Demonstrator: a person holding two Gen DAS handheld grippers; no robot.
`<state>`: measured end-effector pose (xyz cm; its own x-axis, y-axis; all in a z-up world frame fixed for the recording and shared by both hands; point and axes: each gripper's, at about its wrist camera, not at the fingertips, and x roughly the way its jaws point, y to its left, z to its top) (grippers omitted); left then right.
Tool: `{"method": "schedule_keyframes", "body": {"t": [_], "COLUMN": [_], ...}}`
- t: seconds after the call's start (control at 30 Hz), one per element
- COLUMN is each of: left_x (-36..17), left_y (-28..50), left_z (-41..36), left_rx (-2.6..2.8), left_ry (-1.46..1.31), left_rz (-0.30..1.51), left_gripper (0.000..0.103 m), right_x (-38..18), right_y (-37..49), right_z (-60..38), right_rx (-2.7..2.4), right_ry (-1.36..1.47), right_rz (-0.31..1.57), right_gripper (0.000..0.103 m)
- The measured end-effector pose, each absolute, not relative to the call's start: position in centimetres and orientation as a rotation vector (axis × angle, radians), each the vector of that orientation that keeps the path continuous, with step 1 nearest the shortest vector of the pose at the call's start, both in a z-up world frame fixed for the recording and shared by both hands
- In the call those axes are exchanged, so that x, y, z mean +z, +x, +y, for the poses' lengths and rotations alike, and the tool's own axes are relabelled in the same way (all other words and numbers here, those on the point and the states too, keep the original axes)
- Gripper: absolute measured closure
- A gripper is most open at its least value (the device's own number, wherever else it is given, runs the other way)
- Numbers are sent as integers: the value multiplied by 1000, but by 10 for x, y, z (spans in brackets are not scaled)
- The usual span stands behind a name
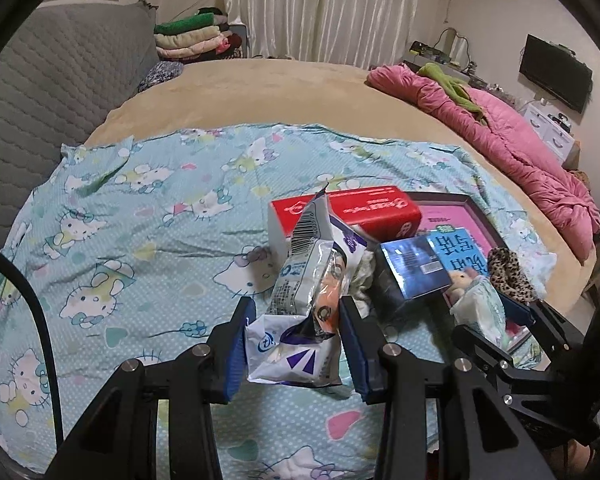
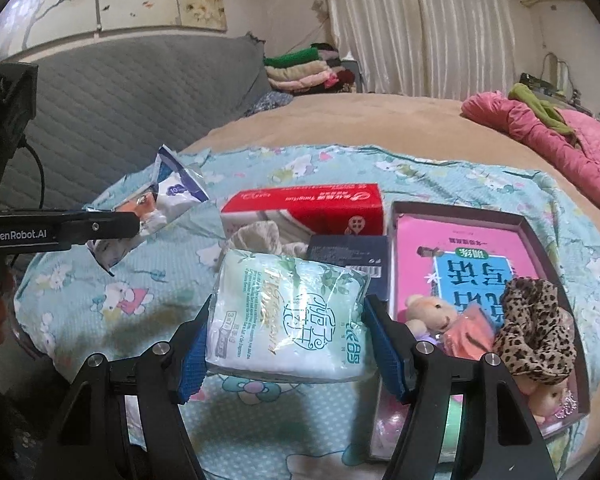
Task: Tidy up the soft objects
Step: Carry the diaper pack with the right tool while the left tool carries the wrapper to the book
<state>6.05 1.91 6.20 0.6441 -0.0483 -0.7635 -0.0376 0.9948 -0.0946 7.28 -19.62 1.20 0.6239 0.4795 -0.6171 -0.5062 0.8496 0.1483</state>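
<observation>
My left gripper (image 1: pixel 296 344) is shut on a crinkled white and purple plastic packet (image 1: pixel 300 356), held above the Hello Kitty sheet (image 1: pixel 120 240). It also shows in the right wrist view (image 2: pixel 140 220). My right gripper (image 2: pixel 288 344) is shut on a pale green tissue pack (image 2: pixel 288 312), held above the sheet; it shows in the left wrist view (image 1: pixel 480 304) too. A shallow dark tray (image 2: pixel 540 248) at right holds a pink and blue book (image 2: pixel 468 256), a small teddy bear (image 2: pixel 432 312) and a leopard-print cloth (image 2: pixel 536 336).
A red and white box (image 2: pixel 304 212) and a dark blue box (image 2: pixel 348 256) lie beside the tray, with a knitted cloth (image 2: pixel 256 240) between them. A pink quilt (image 1: pixel 520 152) lies at the bed's right edge. A grey headboard (image 1: pixel 60 100) stands at left.
</observation>
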Motion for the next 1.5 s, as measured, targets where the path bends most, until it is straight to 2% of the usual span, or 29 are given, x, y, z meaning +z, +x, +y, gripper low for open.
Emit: {"method": "schedule_keyframes", "body": {"t": [0.97, 1.5], "left_x": [84, 77], "left_y": [66, 87], "left_z": [-62, -123], "left_rx": [-108, -222], "left_ry": [13, 48], "left_rz": [849, 869], "left_gripper": [61, 61], "right_x": [48, 49], "right_y": [72, 83], "right_z": [-277, -372], "right_rx": [417, 172], "right_ry": [118, 271], "right_rz": [575, 547], "right_gripper": [32, 32]}}
